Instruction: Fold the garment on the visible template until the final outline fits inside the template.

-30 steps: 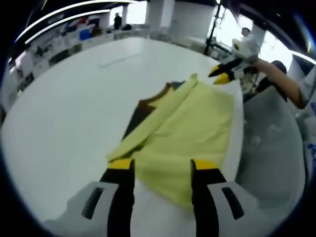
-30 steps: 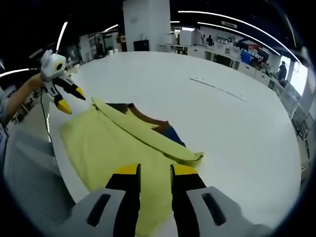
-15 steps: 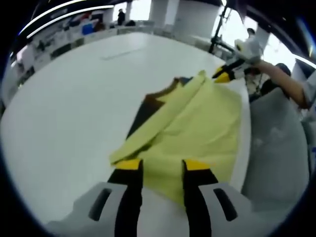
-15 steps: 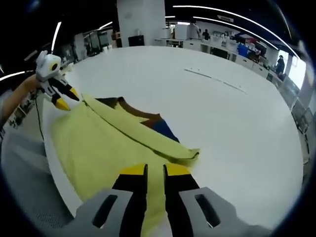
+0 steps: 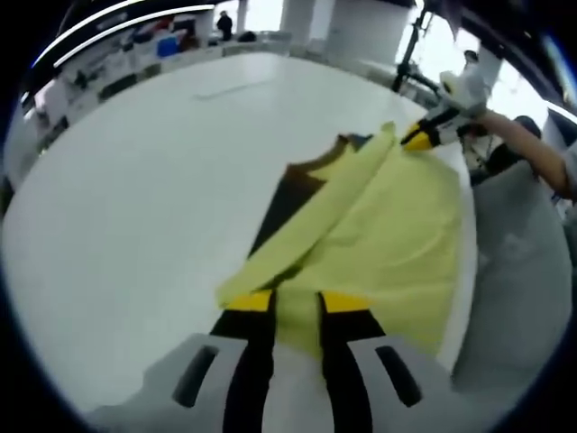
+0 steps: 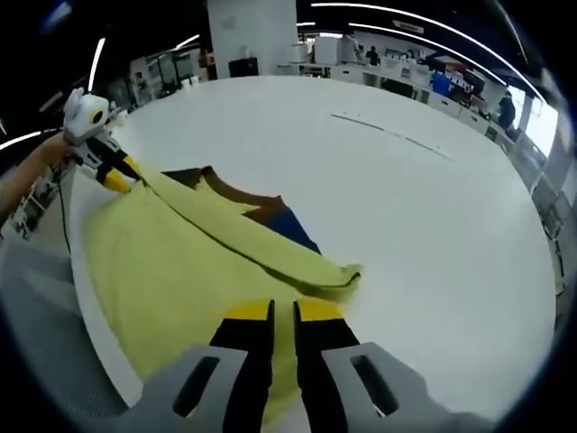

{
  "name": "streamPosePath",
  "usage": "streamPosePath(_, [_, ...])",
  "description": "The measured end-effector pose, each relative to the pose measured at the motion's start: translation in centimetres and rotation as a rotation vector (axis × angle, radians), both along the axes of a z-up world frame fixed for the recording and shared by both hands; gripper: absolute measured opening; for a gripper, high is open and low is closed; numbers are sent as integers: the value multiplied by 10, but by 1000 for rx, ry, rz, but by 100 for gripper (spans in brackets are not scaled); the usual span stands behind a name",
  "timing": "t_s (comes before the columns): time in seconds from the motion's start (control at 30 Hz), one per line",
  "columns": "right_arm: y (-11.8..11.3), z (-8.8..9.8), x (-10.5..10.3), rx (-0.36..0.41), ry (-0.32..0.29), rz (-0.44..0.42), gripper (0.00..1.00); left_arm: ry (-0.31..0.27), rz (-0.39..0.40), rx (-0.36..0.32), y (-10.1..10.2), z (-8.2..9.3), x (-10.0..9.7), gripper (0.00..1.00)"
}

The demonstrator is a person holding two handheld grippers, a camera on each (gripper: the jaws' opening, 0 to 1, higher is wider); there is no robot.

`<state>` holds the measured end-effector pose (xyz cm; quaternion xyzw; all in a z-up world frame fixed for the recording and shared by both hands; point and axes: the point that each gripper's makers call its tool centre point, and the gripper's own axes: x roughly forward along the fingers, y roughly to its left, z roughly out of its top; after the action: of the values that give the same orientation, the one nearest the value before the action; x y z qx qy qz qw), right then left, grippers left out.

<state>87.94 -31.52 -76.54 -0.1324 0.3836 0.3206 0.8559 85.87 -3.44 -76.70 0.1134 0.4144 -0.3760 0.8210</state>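
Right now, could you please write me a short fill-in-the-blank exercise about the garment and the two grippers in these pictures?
1. The soft folded garment on the white table is mostly ____ in colour.
2. The left gripper, with its yellow-tipped jaws, is ____ on the garment's near edge.
3. In the right gripper view, the right gripper has its jaws nearly ____.

Missing words: yellow; shut; together

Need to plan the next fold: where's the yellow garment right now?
The yellow garment lies on the white table by its near edge, over a dark template, with both grippers at its opposite ends.
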Motion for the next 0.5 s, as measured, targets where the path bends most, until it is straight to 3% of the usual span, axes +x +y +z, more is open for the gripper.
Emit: streamPosePath(0.5, [3, -10, 14, -9, 6, -2, 3, -29, 27, 20, 2, -2, 21, 11])
